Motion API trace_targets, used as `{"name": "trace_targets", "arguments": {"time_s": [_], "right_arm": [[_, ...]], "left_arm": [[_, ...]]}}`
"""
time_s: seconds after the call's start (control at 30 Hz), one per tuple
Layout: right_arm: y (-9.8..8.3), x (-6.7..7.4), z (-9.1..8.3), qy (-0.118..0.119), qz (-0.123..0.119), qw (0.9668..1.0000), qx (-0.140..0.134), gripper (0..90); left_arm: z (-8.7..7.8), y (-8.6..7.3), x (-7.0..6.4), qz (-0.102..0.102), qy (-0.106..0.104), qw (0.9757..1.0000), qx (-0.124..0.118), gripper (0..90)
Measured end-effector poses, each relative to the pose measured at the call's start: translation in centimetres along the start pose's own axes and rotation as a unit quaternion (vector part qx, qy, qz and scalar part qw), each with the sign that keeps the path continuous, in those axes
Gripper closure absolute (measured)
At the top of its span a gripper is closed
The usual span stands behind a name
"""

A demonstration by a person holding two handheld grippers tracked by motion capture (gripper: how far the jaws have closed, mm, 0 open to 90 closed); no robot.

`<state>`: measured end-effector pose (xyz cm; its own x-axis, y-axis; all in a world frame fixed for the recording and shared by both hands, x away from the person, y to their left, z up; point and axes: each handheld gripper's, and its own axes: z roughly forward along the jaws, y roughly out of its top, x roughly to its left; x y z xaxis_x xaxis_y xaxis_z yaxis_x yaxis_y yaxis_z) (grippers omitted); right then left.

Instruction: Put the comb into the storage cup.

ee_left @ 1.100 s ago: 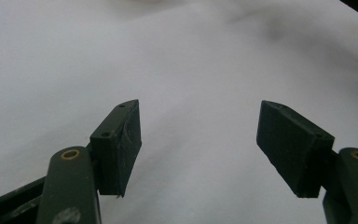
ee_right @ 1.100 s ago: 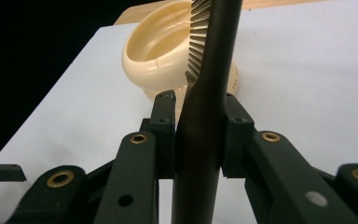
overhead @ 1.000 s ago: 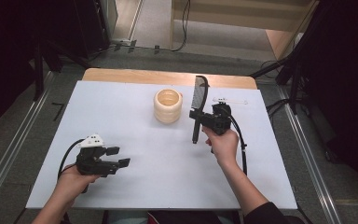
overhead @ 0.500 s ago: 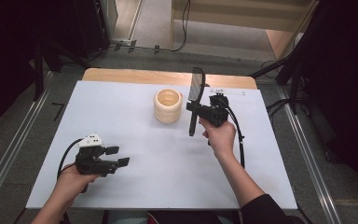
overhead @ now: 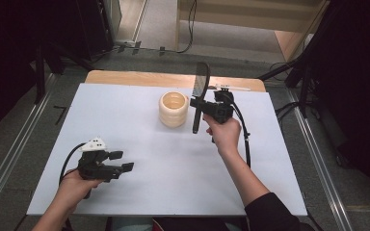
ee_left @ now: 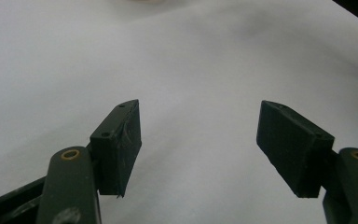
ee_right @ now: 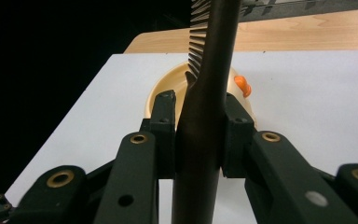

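- Right tongs (overhead: 198,107) clamped on the dark comb (overhead: 200,91) at its handle, held upright, teeth end up, just right of the cream ribbed cup (overhead: 173,109), frame center, probably to drop it in.
- Left tongs (overhead: 121,161) apart, empty, low over the white counter (overhead: 125,115), lower left, seemingly idle.

A dark brown comb (overhead: 200,96), a cream ridged cup (overhead: 173,109), a white table (overhead: 139,139).

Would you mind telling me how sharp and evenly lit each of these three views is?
High view: the white table is bright and even while the surroundings fall to near black, and detail is slightly soft. Left gripper view: the fingers are sharp, the sheet behind shows soft grey shading. Right gripper view: the comb is dark and close, the cup behind it soft, the left side black.
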<state>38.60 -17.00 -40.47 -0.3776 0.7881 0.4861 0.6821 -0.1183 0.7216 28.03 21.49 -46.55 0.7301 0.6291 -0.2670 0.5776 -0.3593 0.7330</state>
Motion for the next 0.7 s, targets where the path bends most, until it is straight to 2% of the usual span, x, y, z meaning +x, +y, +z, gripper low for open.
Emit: {"name": "trace_targets", "arguments": {"time_s": [0.17,0.3,0.7], "right_arm": [[0.6,0.2,0.3,-0.003,-0.003,1.0,-0.001,69.4],[0.9,0.2,0.6,0.008,0.001,1.0,-0.001,69.4],[1.7,0.7,1.8,-0.006,-0.01,0.9999,0.003,69.5]], "left_arm": [[0.0,0.0,0.0,0.0,0.001,1.0,-0.001,31.6],[0.0,0.0,0.0,0.0,0.0,1.0,0.001,31.6],[0.1,-0.1,0.0,-0.001,-0.002,1.0,0.0,31.6]]}}
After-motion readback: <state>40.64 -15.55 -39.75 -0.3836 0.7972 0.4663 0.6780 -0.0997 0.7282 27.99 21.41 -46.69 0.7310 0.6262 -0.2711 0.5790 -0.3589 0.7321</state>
